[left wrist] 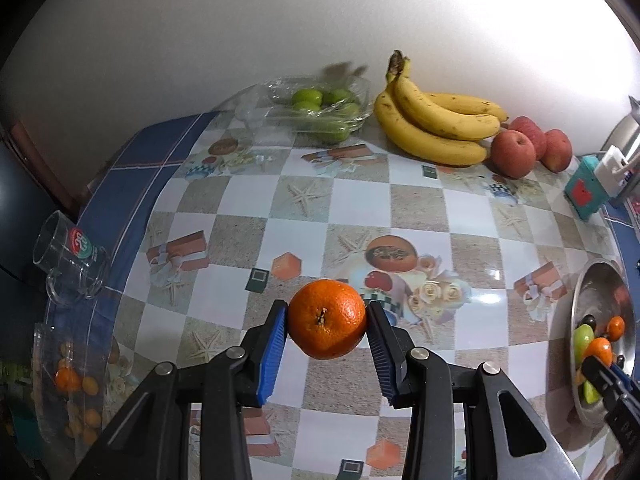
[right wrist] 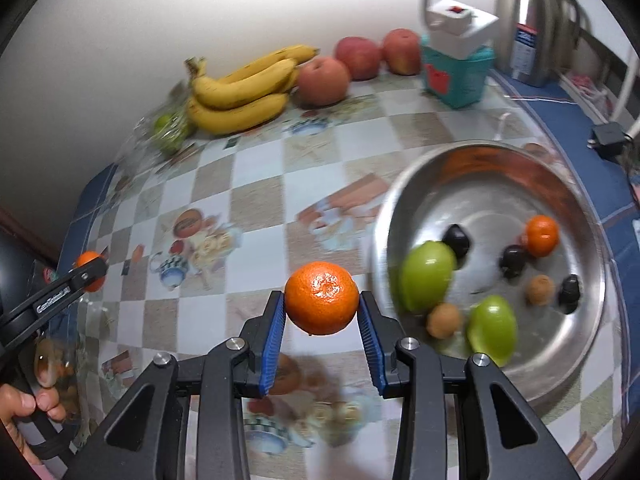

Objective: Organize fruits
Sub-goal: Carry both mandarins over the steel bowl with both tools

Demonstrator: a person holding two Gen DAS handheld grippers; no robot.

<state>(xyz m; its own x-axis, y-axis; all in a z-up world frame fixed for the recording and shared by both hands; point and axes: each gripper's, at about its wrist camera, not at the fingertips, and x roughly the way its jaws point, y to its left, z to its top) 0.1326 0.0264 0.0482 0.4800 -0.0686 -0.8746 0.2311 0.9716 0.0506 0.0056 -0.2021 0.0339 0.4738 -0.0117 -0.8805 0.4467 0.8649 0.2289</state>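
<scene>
My left gripper (left wrist: 326,320) is shut on an orange tangerine (left wrist: 327,319), held above the checkered tablecloth (left wrist: 280,232). My right gripper (right wrist: 322,300) is shut on another tangerine (right wrist: 322,298), held left of a steel bowl (right wrist: 592,344). The bowl holds two green fruits (right wrist: 426,276), a small tangerine (right wrist: 542,235), brown and dark small fruits. In the right wrist view the left gripper (right wrist: 90,272) shows at far left with its tangerine (right wrist: 89,259). In the left wrist view the right gripper (left wrist: 596,356) shows over the bowl (left wrist: 592,280).
Bananas (left wrist: 436,120), red apples (left wrist: 514,152) and a clear tray of green fruit (left wrist: 320,104) lie along the back wall. A glass mug (left wrist: 68,256) and a clear container of small oranges (left wrist: 72,384) stand at left. A teal box (right wrist: 456,72) and kettle (right wrist: 536,20) stand back right.
</scene>
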